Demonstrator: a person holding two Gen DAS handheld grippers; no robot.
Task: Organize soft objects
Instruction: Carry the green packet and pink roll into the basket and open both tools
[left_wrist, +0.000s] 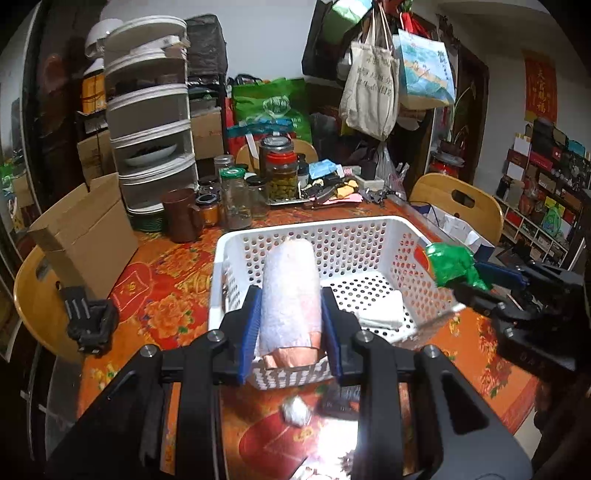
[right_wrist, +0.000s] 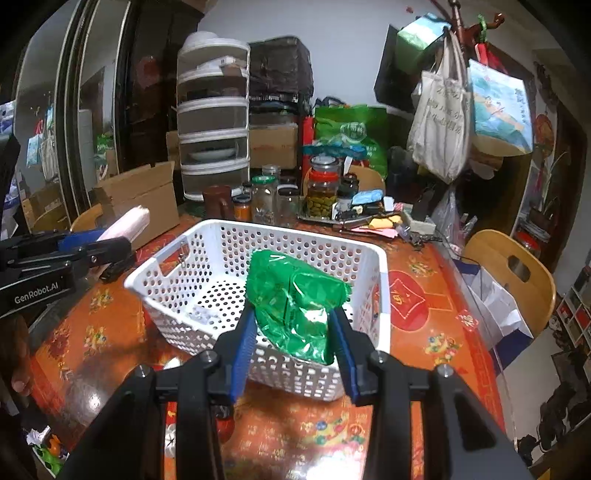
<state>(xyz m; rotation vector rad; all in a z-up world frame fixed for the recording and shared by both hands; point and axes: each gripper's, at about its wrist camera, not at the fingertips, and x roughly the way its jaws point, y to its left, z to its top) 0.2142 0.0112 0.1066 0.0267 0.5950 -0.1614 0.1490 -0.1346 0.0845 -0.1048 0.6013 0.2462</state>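
Cluttered with jars (left_wrist: 236, 199) and boxes, an orange flowered table (left_wrist: 166, 295) carries a white basket (left_wrist: 332, 229). From the left wrist, the left gripper (left_wrist: 290, 299) clamps a rolled towel (left_wrist: 290, 291) above the basket, where a white pad, perhaps tissue (left_wrist: 382, 310), lies. From the right wrist, the right gripper (right_wrist: 293, 319) pinches a green packet (right_wrist: 295, 299) over the basket's near wall.

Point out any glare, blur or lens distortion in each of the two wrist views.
Left wrist view: white glare blows out the orange patterned tablecloth below the left gripper; fisheye bends the room edges. Right wrist view: highlights shine on the crinkled green foil packet in the right gripper; the corners go dark.
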